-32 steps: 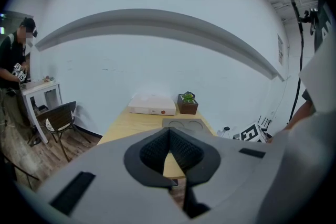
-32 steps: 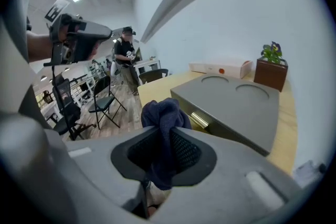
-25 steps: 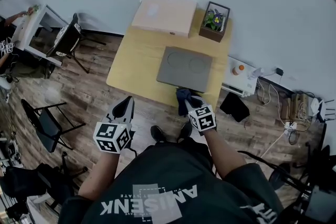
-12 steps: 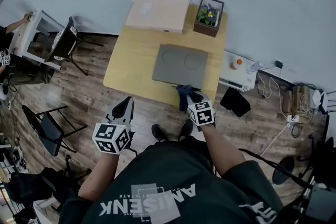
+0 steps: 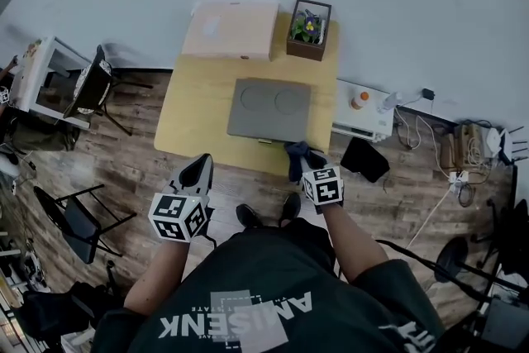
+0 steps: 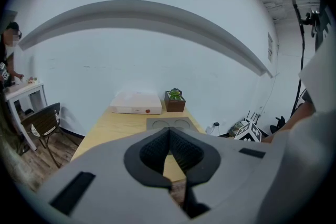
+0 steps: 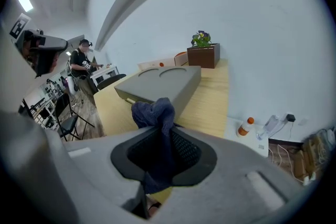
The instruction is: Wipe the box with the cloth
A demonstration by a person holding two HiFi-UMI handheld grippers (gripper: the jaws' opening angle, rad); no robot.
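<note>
- Folds of the crumpled dark blue cloth (image 7: pixel 154 113), pinched by the right gripper (image 7: pixel 164 136), showed only in its own view.
- The flat grey two-dimpled box (image 7: pixel 164 81) sat just ahead.
- The left gripper (image 6: pixel 169 136) was closed, empty.

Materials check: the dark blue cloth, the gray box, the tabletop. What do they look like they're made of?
Cloth: soft fabric, possibly terry, matte; it bunches and droops in folds and looks fuzzy.
Gray box: probably moulded plastic or coated board, matte; flat top with two shallow round recesses, no glare.
Table: light wood or wood-look laminate, smooth; grain too faint to tell.
</note>
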